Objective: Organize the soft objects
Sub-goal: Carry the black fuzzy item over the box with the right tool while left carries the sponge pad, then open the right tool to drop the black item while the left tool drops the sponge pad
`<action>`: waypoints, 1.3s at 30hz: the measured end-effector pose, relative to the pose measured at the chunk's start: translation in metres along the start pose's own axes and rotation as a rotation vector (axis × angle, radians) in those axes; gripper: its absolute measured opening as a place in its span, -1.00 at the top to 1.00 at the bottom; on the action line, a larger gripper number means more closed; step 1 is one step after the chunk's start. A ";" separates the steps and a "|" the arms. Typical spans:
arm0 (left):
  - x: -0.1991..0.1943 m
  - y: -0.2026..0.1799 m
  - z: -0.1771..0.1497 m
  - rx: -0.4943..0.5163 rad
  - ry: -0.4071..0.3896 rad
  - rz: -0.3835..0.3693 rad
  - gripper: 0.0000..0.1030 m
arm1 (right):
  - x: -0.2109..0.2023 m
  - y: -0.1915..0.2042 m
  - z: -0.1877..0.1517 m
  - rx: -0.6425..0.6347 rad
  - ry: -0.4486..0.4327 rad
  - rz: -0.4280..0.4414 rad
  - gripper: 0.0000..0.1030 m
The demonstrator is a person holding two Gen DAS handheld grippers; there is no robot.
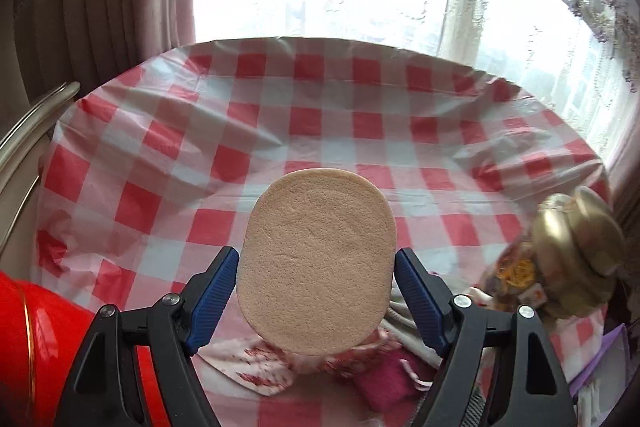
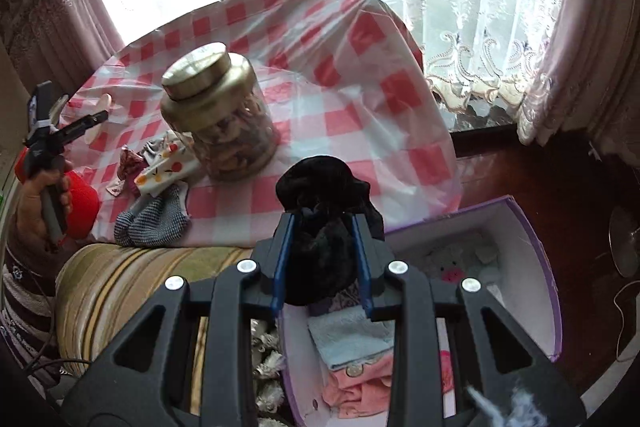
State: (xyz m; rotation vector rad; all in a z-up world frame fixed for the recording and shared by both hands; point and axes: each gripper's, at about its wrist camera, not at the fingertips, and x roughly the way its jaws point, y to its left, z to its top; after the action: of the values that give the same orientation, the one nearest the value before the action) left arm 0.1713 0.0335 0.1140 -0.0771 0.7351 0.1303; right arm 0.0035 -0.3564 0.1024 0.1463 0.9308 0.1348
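Observation:
My left gripper is shut on a beige oval sponge, held edge to edge above the checked tablecloth. My right gripper is shut on a black velvet cloth, held over the near end of a purple-rimmed white box beside the table. The box holds a light blue towel, a pink towel and a small white plush toy. Several small cloth items lie on the table: a fruit-print cloth, a grey knit cloth, and pink fabrics under the sponge.
A glass jar with a gold lid stands on the table beside the cloths; it shows at right in the left wrist view. A red container sits at the table's left. A striped cushion lies below the table edge. Curtained windows are behind.

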 end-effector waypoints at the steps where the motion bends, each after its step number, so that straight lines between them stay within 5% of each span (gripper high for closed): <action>1: -0.010 -0.009 -0.004 0.006 -0.007 -0.034 -0.55 | 0.001 -0.007 -0.008 -0.001 0.008 -0.032 0.37; 7: -0.054 -0.075 -0.037 0.068 0.005 -0.238 -0.55 | 0.023 -0.038 -0.052 0.010 0.092 -0.116 0.37; 13: -0.085 -0.140 -0.070 0.168 0.061 -0.390 -0.55 | 0.041 -0.059 -0.082 0.018 0.113 -0.089 0.37; 25: -0.105 -0.231 -0.105 0.353 0.145 -0.528 -0.55 | 0.088 -0.082 -0.102 0.018 0.158 -0.037 0.31; 29: -0.105 -0.255 -0.117 0.417 0.177 -0.552 -0.55 | 0.106 -0.089 -0.110 0.032 0.208 -0.022 -0.04; 35: -0.100 -0.298 -0.133 0.512 0.233 -0.610 -0.55 | 0.103 -0.089 -0.117 0.022 0.221 0.019 -0.09; 39: -0.084 -0.331 -0.143 0.565 0.297 -0.654 -0.55 | 0.090 -0.094 -0.122 0.045 0.237 0.022 -0.35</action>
State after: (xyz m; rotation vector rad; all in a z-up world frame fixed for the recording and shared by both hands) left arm 0.0632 -0.3184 0.0729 0.2081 0.9840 -0.7255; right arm -0.0370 -0.4242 -0.0579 0.1852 1.1692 0.1535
